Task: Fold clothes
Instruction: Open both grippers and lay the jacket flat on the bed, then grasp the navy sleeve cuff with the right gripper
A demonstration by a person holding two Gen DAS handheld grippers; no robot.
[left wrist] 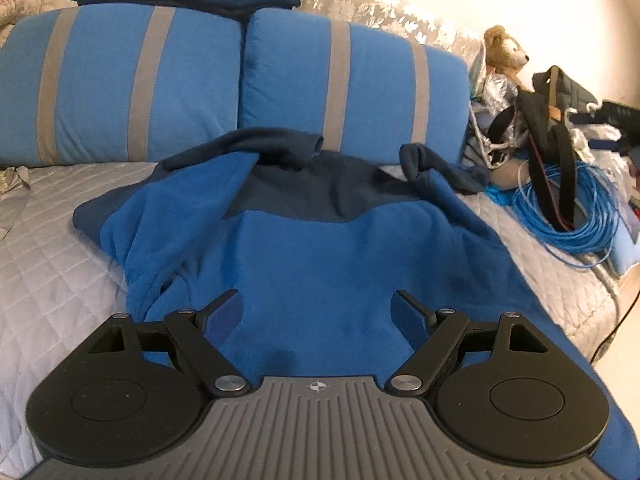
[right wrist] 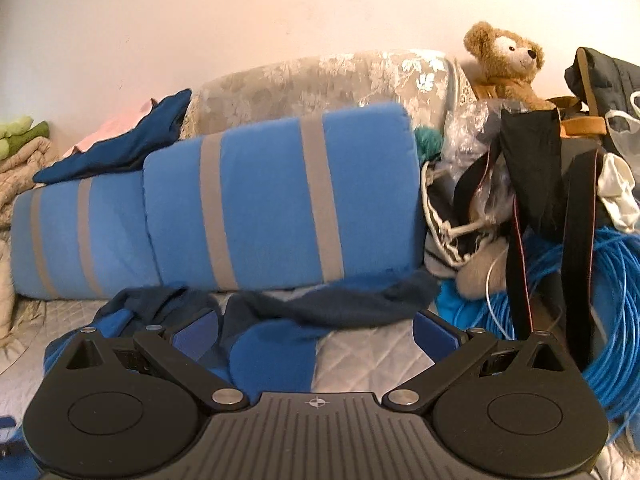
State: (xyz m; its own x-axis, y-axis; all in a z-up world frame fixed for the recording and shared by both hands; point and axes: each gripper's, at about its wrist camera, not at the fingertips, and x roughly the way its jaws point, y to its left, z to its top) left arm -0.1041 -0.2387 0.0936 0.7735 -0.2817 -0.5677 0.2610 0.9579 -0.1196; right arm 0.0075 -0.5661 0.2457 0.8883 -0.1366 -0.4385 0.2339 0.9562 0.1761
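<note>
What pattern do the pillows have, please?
Blue pillows with vertical grey stripes, clearest in the left wrist view.

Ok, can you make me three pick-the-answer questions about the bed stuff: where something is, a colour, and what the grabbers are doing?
1. Where is the teddy bear?
A. on the clutter beside the pillows
B. on the fleece top
C. under the quilt

2. What colour is the cable coil?
A. red
B. blue
C. green

3. The left hand-held gripper and right hand-held gripper are:
A. both shut
B. both open
C. one shut

Answers: A, the bear sits atop the pile right of the striped pillows; B, its loops are bright blue; B, fingers spread, holding nothing, over the fleece top.
</note>
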